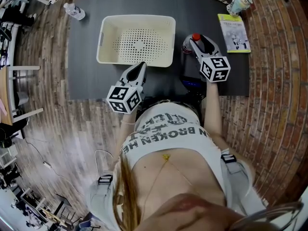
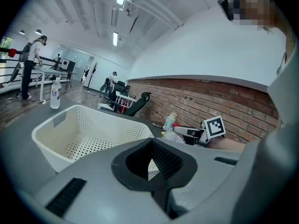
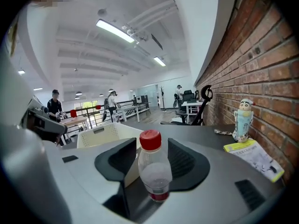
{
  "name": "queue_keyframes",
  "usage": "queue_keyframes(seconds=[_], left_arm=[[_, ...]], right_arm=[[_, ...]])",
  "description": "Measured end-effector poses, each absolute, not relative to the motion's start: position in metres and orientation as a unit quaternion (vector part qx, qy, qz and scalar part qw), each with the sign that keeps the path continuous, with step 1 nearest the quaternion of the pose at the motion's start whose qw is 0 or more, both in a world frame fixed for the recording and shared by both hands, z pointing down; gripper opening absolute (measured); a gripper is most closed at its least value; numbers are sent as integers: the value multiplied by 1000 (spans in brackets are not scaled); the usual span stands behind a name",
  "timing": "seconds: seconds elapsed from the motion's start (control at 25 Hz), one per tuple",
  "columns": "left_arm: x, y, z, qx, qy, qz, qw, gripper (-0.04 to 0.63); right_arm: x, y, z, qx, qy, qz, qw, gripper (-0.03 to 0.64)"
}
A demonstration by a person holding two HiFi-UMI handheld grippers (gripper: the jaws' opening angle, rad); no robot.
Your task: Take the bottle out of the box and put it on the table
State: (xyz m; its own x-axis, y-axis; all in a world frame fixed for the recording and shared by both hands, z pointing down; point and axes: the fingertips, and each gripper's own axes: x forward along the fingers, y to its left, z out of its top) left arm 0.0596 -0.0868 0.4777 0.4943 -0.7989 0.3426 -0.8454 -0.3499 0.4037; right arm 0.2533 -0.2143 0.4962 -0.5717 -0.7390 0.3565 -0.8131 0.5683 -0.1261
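A small clear bottle (image 3: 153,169) with a red cap (image 1: 195,36) stands upright on the dark table (image 1: 91,76), just right of the white perforated box (image 1: 137,18). My right gripper (image 1: 195,42) is around it, jaws open, a pad on each side of the bottle with a slight gap. In the right gripper view the bottle fills the space between the jaws of the right gripper (image 3: 152,149). My left gripper (image 1: 140,66) sits at the box's near rim, shut on nothing. In the left gripper view the box (image 2: 56,125) looks empty beyond the left gripper (image 2: 150,143).
A second clear bottle (image 1: 74,11) stands at the table's far left corner. A small figurine (image 1: 239,4) and a yellow-edged booklet (image 1: 234,32) lie at the far right. Brick-patterned floor surrounds the table. People and desks are far off.
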Motion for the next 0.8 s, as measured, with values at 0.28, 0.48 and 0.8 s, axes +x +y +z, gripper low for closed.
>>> queue_keyframes(seconds=[0.28,0.48,0.8], left_arm=[[58,-90,477,820,-502,44,271,5],[58,-90,479,819,-503,45,271,5],[56,-89,479,819,-503,46,273,5]], right_arm=[[265,-206,500,447,-871,138,152,195],[270,-201,503,446,-870,141,157,195],[270,-193,506,444,-869,145,165,193]])
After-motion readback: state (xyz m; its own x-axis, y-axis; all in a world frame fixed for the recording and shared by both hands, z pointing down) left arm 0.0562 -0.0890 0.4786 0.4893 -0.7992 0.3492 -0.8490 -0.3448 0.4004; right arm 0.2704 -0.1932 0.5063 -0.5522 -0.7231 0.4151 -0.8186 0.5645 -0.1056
